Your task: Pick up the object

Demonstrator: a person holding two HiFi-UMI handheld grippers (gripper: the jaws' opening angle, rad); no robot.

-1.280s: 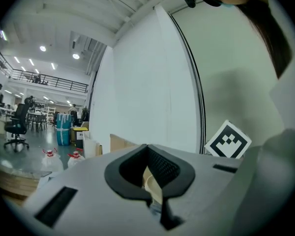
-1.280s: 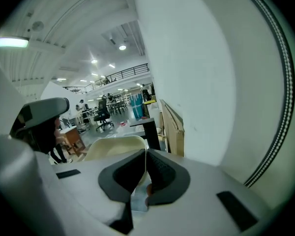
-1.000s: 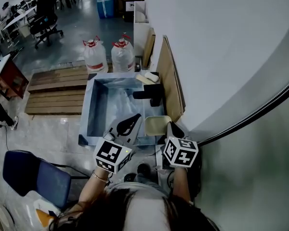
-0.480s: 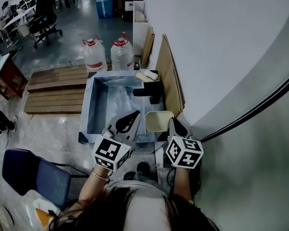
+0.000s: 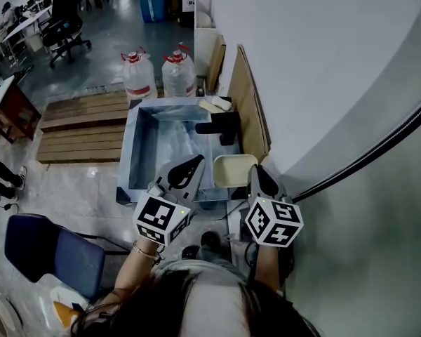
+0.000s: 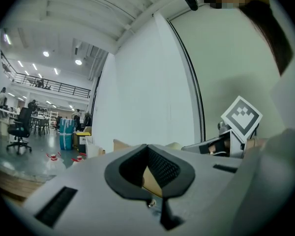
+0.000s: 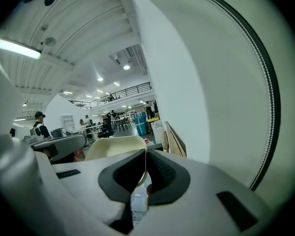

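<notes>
A cream square plate with rounded corners is held at its near edge by my right gripper, just over the near right corner of a blue-grey tub. In the right gripper view the jaws are shut on the plate's rim, and the plate stands up in front of them. My left gripper hangs over the tub's near edge, to the left of the plate. In the left gripper view its jaws meet at the tips with nothing between them.
A black object and a pale block lie at the tub's far right. Two water jugs stand behind the tub, a wooden pallet lies to its left. Boards lean on the white wall at the right. A blue chair is near left.
The right gripper and the cream plate have shifted slightly to the right and away from me. The left gripper has stayed shut and hardly moved.
</notes>
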